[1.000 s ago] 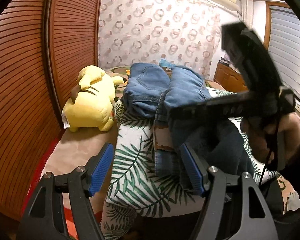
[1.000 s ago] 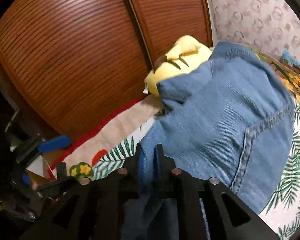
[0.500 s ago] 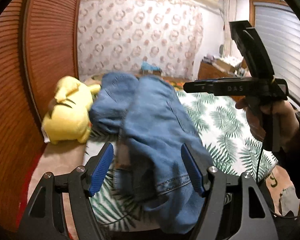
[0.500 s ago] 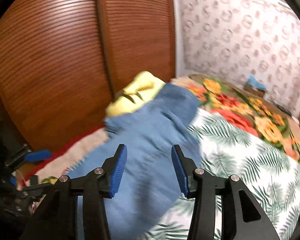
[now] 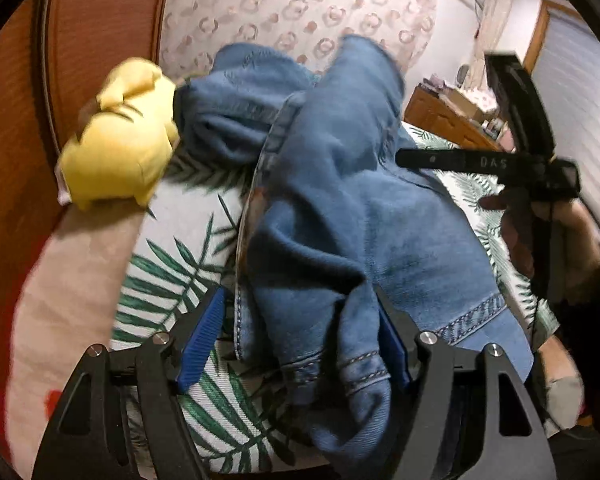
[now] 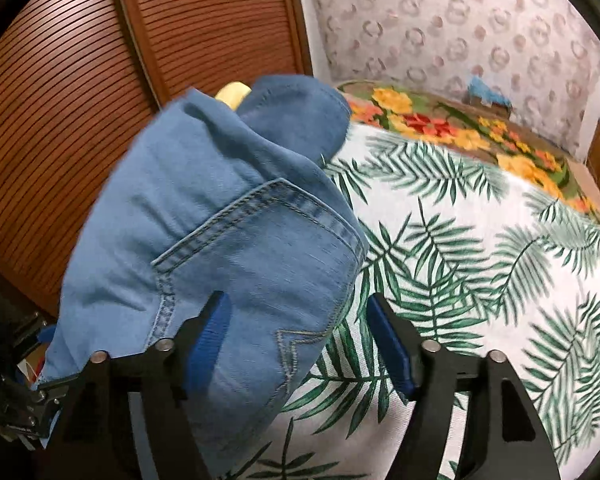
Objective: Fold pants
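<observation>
Jeans let go by the right claw, now bunched between the left claw's pads

Jeans (image 5: 340,200) lie in a rumpled heap on the palm-leaf bedspread (image 5: 168,264), running from right in front of the left claw (image 5: 298,334) away toward the wall. Off to this claw's left, past the denim, a yellow plush toy (image 5: 116,140) sits against the slatted wardrobe door (image 6: 60,92). The left claw stands spread wide, its blue pads (image 5: 202,340) on either side of a hemmed fold of denim that bulges up between them; a second ago the cloth lay further ahead of those pads, so the claw has closed in on the near edge. Nothing is pinched yet.

To its right, the right claw (image 6: 302,338) also stands released. A second ago it was clenched on a pinch of denim and carrying it; half a second ago it had let go, and now the back pocket panel (image 6: 256,248) covers its left pad while the right pad hangs over bare bedspread. The seat of the jeans lies just ahead and left of it, with floral bedding (image 6: 460,132) far ahead.

My reading: one lengthwise fold has been laid down and dropped, untidily. Next the left claw likely needs to grip the hem fold and pull it flat before another fold
</observation>
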Tool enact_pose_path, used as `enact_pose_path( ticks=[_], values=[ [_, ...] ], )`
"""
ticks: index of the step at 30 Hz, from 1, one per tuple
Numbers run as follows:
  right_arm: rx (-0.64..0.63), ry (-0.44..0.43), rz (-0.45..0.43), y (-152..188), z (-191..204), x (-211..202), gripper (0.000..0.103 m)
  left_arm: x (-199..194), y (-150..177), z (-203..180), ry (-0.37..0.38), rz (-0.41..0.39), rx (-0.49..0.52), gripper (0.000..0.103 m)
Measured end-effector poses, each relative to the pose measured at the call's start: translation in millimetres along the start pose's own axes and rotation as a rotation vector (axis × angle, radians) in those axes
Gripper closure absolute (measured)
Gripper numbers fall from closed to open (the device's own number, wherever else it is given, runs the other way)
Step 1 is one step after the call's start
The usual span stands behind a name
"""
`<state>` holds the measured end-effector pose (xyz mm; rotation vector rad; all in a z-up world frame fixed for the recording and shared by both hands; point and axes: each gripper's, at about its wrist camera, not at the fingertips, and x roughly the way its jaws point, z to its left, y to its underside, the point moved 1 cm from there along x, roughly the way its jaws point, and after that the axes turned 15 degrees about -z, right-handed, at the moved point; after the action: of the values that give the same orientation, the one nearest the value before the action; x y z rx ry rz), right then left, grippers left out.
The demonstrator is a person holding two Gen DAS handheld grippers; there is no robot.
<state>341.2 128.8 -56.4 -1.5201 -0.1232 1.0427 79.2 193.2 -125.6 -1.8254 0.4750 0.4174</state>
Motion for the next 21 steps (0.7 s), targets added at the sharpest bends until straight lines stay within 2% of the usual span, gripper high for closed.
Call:
enact_pose_path(
  ticks=[5, 8, 11, 13, 15, 16, 18, 19, 20, 21],
  values=[
    [0.07, -0.026, 0.012, 11.9, -20.7, 12.9, 0.019, -2.1, 0.9, 1.0, 0.022, -0.017, -0.009, 0.032],
    [0.085, -0.036, 0.02, 13.3, -26.5, 19.5, 0.018, -3.4, 2.1, 0.5, 0.058, -0.02, -0.029, 0.043],
    [0.117, -0.058, 0.036, 17.9, -31.0, 19.6, 0.018, -5.8, 2.7, -1.5, 0.06, -0.034, -0.026, 0.045],
    [0.141, -0.08, 0.039, 20.7, -34.8, 20.9, 0.018, -7.0, 2.9, -0.5, 0.06, -0.043, -0.023, 0.051],
    [0.146, -0.111, 0.039, 20.2, -35.5, 23.2, 0.018, -10.9, 0.3, -2.9, 0.06, -0.058, -0.016, 0.065],
    [0.148, -0.129, 0.038, 20.4, -35.0, 23.4, 0.02, -11.7, -0.5, -3.6, 0.062, -0.059, -0.014, 0.068],
    [0.18, -0.206, 0.046, 21.7, -33.4, 25.9, 0.046, -13.7, -2.1, -5.7, 0.07, -0.062, -0.003, 0.075],
    [0.188, -0.21, 0.04, 21.4, -33.8, 26.4, 0.048, -14.8, -2.3, -6.9, 0.069, -0.064, 0.003, 0.077],
    [0.184, -0.216, 0.035, 21.3, -33.3, 26.1, 0.056, -16.3, -2.7, -7.7, 0.074, -0.069, 0.006, 0.081],
    [0.175, -0.22, 0.023, 20.5, -32.7, 23.7, 0.07, -18.6, -3.3, -7.5, 0.079, -0.079, 0.003, 0.084]
  ],
)
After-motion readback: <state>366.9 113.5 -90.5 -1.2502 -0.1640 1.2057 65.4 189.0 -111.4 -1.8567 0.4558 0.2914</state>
